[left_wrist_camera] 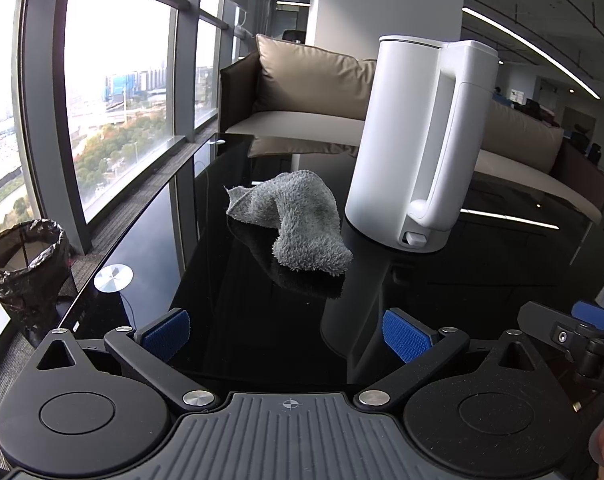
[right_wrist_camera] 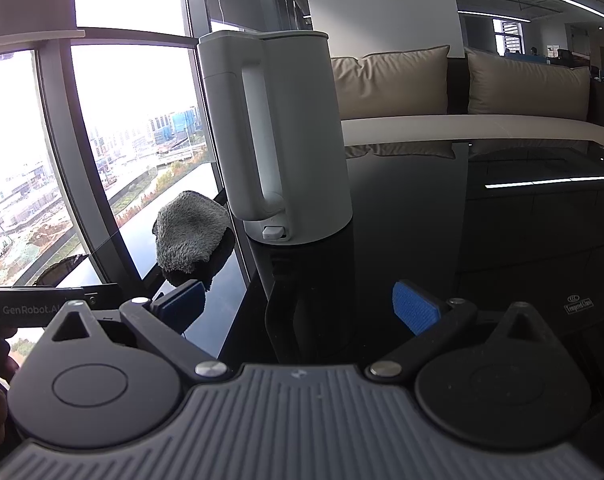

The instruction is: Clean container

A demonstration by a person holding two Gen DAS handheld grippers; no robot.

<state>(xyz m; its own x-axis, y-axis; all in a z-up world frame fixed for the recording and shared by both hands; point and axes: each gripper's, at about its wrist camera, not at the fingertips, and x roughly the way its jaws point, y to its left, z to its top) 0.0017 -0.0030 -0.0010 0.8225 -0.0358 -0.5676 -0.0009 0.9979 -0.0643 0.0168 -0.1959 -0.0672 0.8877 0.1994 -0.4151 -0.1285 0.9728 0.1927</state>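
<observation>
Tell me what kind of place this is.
Probably a high-rise office lounge: floor-to-ceiling windows overlook a city, a cushioned sofa sits behind the black glass table, and desks with strip lighting show farther back.

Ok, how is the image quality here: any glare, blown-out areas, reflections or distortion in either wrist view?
Left wrist view: windows blown out white, frames bowed by the fisheye; the glossy black table mirrors the grey cloth and white kettle, both sharp. Right wrist view: kettle backlit against the bright window, so greyer; ceiling lights streak across the table.
</observation>
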